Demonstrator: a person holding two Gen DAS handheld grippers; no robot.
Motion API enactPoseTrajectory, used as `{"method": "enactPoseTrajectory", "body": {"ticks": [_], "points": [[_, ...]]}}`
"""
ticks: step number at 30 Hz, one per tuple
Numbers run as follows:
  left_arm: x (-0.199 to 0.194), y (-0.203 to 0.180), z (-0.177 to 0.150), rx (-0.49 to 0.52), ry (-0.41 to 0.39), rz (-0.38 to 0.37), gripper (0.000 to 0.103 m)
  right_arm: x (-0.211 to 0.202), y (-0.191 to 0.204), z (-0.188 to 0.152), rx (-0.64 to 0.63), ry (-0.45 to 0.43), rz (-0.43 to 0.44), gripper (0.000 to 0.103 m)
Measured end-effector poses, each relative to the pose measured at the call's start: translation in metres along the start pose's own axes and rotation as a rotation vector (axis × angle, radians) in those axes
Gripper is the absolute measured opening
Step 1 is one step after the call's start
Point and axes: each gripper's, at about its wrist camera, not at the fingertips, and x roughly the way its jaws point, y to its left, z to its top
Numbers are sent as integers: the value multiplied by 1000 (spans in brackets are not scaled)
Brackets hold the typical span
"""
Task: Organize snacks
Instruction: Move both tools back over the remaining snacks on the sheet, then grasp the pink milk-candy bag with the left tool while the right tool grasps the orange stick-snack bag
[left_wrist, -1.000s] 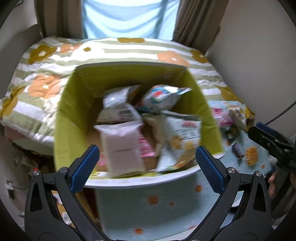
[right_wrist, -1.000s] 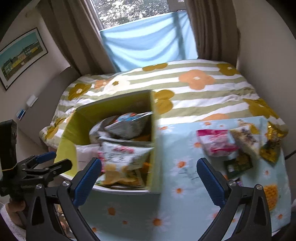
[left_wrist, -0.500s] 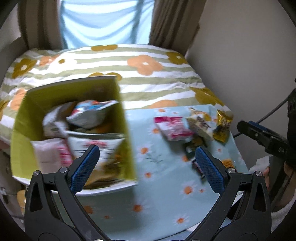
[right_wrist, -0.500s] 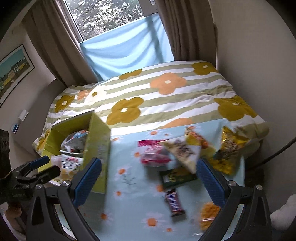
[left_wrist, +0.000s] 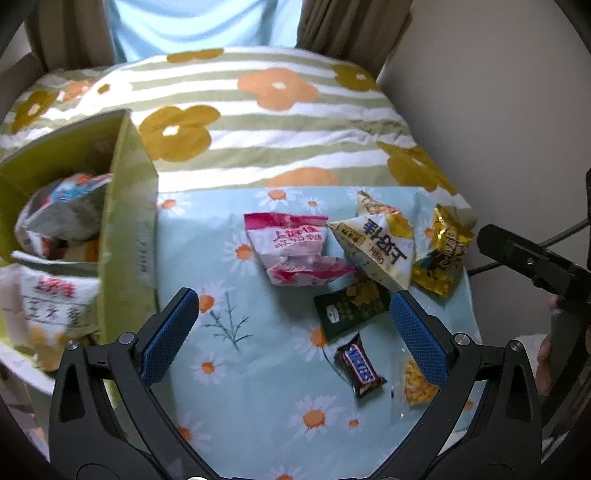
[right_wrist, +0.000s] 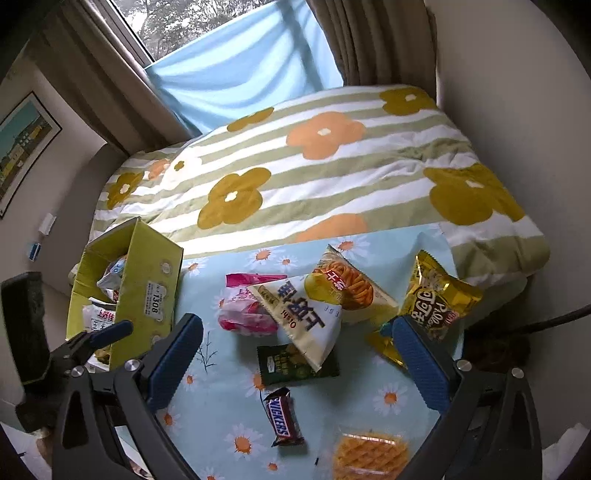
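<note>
A yellow-green box (left_wrist: 125, 236) (right_wrist: 144, 295) with several snack bags inside stands at the left. On the daisy tablecloth (left_wrist: 236, 369) lie a pink bag (left_wrist: 295, 251) (right_wrist: 243, 314), a white triangular bag (left_wrist: 376, 247) (right_wrist: 299, 317), a gold bag (left_wrist: 443, 254) (right_wrist: 436, 299), a dark green packet (left_wrist: 351, 310) (right_wrist: 295, 362), a Snickers bar (left_wrist: 360, 365) (right_wrist: 282, 417) and a clear waffle pack (left_wrist: 417, 380) (right_wrist: 369, 454). An orange-stick bag (right_wrist: 347, 284) lies behind. My left gripper (left_wrist: 293, 328) is open and empty above the cloth. My right gripper (right_wrist: 295, 354) is open and empty above the snacks.
A striped flower blanket (right_wrist: 314, 170) covers the bed behind the cloth. A wall stands close on the right (left_wrist: 498, 110). Curtains and a window (right_wrist: 229, 66) are at the back. A dark cable (right_wrist: 546, 321) runs at the right edge.
Both grippers have swung from over the box to the right, over the loose snacks on the cloth. Both stay open and empty.
</note>
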Motion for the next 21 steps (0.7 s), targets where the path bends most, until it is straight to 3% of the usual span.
{"method": "enactPoseTrajectory", "body": {"ticks": [6, 15, 21], "points": [[49, 1, 11, -8, 82, 7, 102, 28, -12, 4, 56, 58, 22, 102], [104, 6, 26, -38, 153, 5, 102, 70, -34, 6, 318, 127, 34, 102], [130, 6, 33, -34, 193, 1, 102, 86, -41, 9, 415, 147, 34, 102]]}}
